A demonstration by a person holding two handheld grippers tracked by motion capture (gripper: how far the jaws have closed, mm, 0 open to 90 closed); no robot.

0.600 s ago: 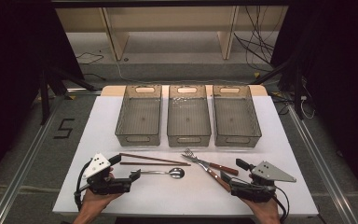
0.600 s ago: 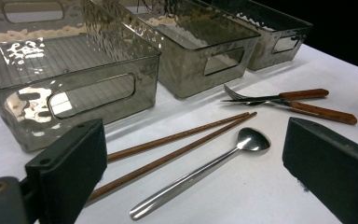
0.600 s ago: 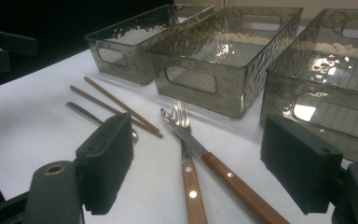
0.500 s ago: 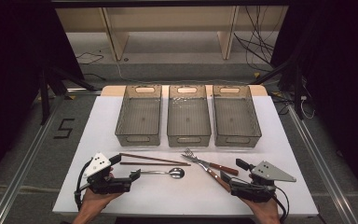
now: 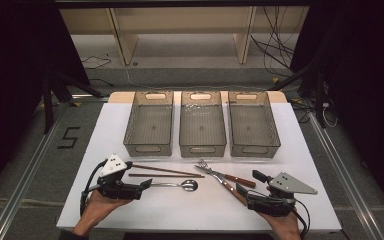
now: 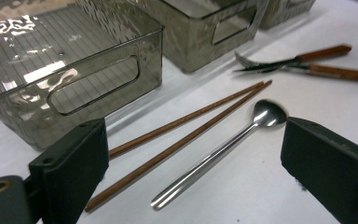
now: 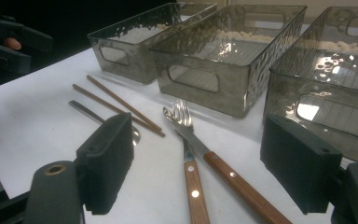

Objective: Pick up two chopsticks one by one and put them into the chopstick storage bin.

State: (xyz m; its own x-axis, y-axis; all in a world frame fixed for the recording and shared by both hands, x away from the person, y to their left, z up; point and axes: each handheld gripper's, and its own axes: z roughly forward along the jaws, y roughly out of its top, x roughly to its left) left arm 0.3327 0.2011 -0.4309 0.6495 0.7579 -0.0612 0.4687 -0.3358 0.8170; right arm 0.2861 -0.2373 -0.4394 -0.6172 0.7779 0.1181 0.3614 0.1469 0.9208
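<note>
A pair of brown chopsticks (image 5: pixel 165 172) and a steel spoon (image 5: pixel 177 185) lie on the white table (image 5: pixel 190 215), in front of the left bin. To their right, a wooden-handled fork (image 5: pixel 220 175) and knife (image 5: pixel 232 190) lie crossed. My left gripper (image 5: pixel 145 184) rests on the table at the spoon's handle end, open. In the left gripper view its jaws (image 6: pixel 196 135) stand wide on either side of the spoon (image 6: pixel 223 149) and chopsticks (image 6: pixel 186 121), touching neither. My right gripper (image 5: pixel 249 183) is open too, and its jaws (image 7: pixel 198 126) flank the fork (image 7: pixel 182 119) and knife handle (image 7: pixel 193 186).
Three empty smoked-plastic bins stand side by side behind the cutlery: left (image 5: pixel 147 148), middle (image 5: pixel 202 149) and right (image 5: pixel 254 149). A person's hands hold both grippers at the table's near edge. The left gripper (image 7: pixel 9 37) appears far off in the right gripper view.
</note>
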